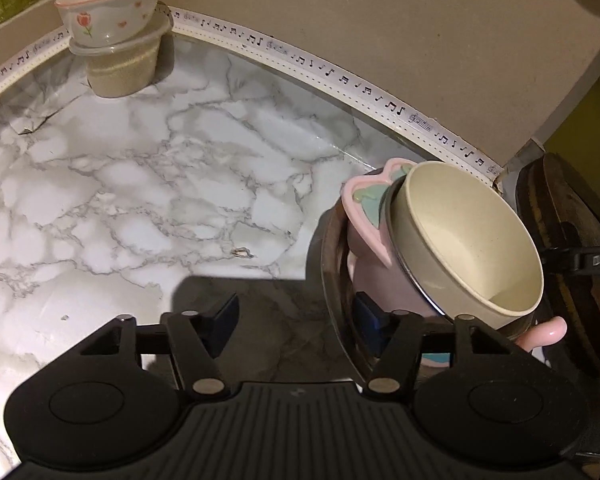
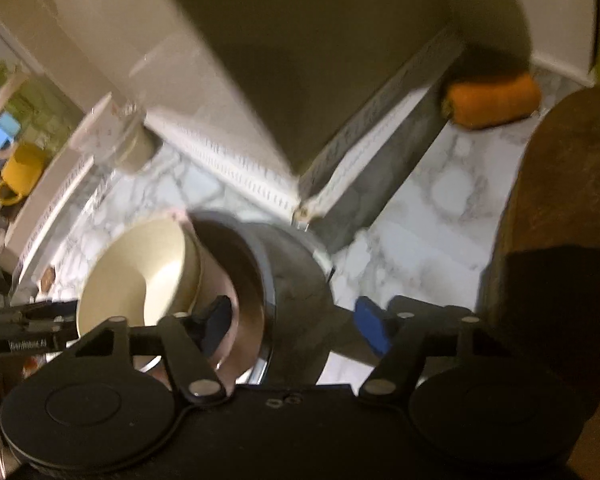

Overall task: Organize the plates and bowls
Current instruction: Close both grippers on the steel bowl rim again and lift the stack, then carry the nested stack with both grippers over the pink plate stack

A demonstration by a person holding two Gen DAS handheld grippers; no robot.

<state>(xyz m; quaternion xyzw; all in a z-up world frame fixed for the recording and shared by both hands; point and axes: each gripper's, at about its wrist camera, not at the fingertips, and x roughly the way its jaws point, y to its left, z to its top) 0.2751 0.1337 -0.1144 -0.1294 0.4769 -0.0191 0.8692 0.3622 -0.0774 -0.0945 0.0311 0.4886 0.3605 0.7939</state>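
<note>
**Tilted stack of bowls at the worktop's right edge**

Through the left wrist camera we see our left hand-held gripper (image 1: 296,320) spread wide over the marble worktop (image 1: 140,184), holding nothing; its right finger (image 1: 366,322) sits just beside a steel bowl (image 1: 334,280). That bowl is tipped on its side at four o'clock, with a pink cup (image 1: 374,264) and a cream bowl (image 1: 472,240) nested inside it. At eleven o'clock, by the wall, a tulip bowl (image 1: 112,12) rests on a clear container (image 1: 124,46), which sits atop a beige pot (image 1: 122,74).

Through the blurred right wrist camera, our right hand-held gripper (image 2: 296,324) is also wide, straddling the steel bowl's wall, left finger (image 2: 216,322) inside, right finger (image 2: 370,328) outside. We cannot tell whether either touches. An orange roll (image 2: 494,98) lies at one o'clock.
</note>
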